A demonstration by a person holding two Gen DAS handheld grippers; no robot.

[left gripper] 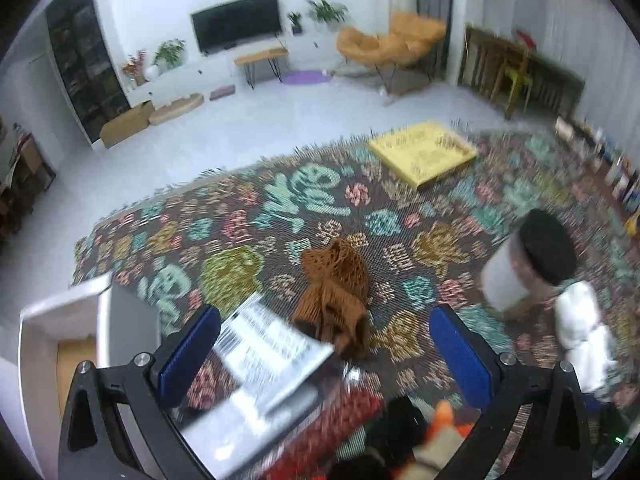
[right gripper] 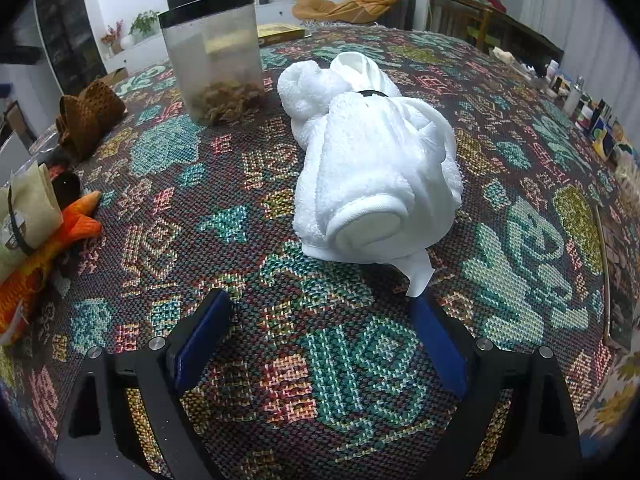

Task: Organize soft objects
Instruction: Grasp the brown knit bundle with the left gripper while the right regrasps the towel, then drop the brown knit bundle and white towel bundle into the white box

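While the right hand-held gripper (right gripper: 320, 332) hovers released at lower centre, the towel (right gripper: 372, 160) lies mid-frame on the rug (right gripper: 224, 208). Left hand-held gripper (left gripper: 324, 352) gapes empty below the brown knit (left gripper: 336, 292), mid-frame.

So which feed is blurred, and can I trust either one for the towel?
Left wrist view: motion-smeared, the rug and towel streaked. Right wrist view: sharp, towel crisp and evenly lit, with fisheye bending at the edges; trust this one.
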